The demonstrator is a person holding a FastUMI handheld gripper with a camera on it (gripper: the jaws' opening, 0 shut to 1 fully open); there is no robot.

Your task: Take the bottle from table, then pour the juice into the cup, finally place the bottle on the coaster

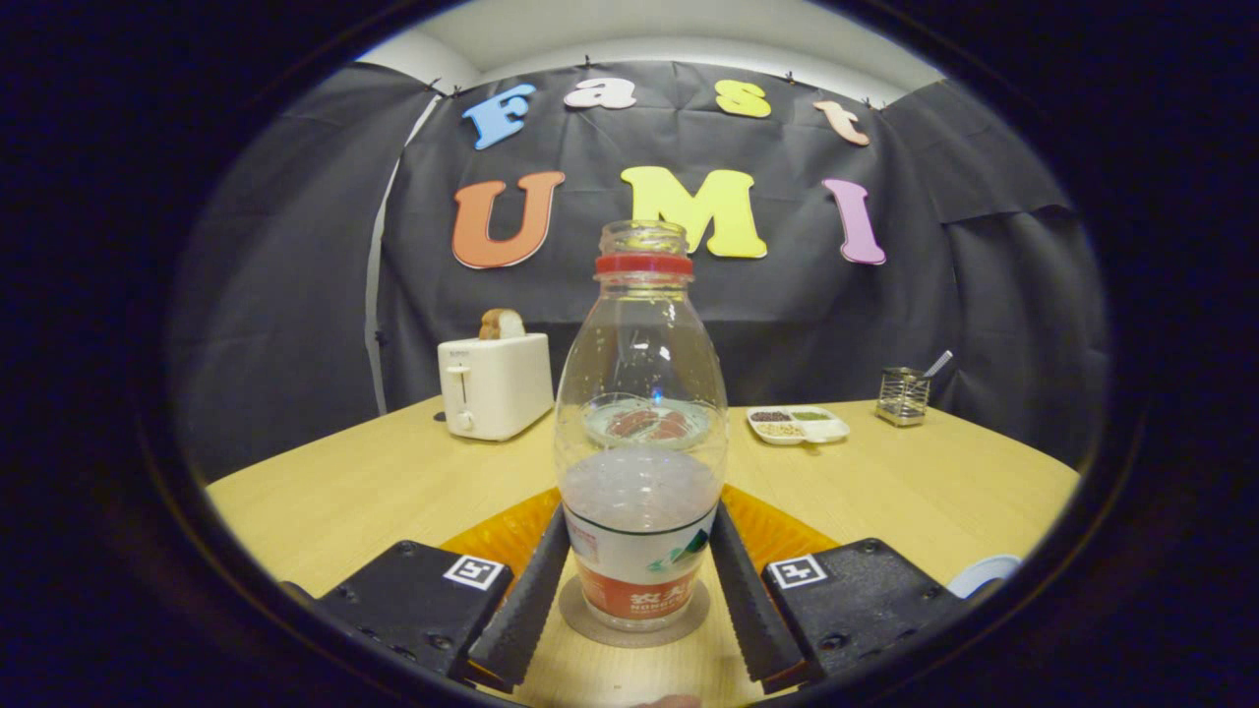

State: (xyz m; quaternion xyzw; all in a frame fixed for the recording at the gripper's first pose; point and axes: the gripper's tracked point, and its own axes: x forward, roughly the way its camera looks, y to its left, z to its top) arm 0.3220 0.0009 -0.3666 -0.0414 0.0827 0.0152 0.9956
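Note:
A clear plastic bottle stands upright on a round grey coaster. It has no cap, a red ring sits at its neck, and it is about a third full of cloudy liquid. My gripper holds it at the label, one finger pressing on each side of the lower body. The coaster lies on the wooden table between my fingers. A pale round rim, perhaps the cup, peeks out just right of my right finger; the rest of it is hidden.
An orange mat lies just behind the bottle. Further back stand a white toaster holding a bread slice, a divided white dish and a metal mesh holder. Bare tabletop stretches to the left and right.

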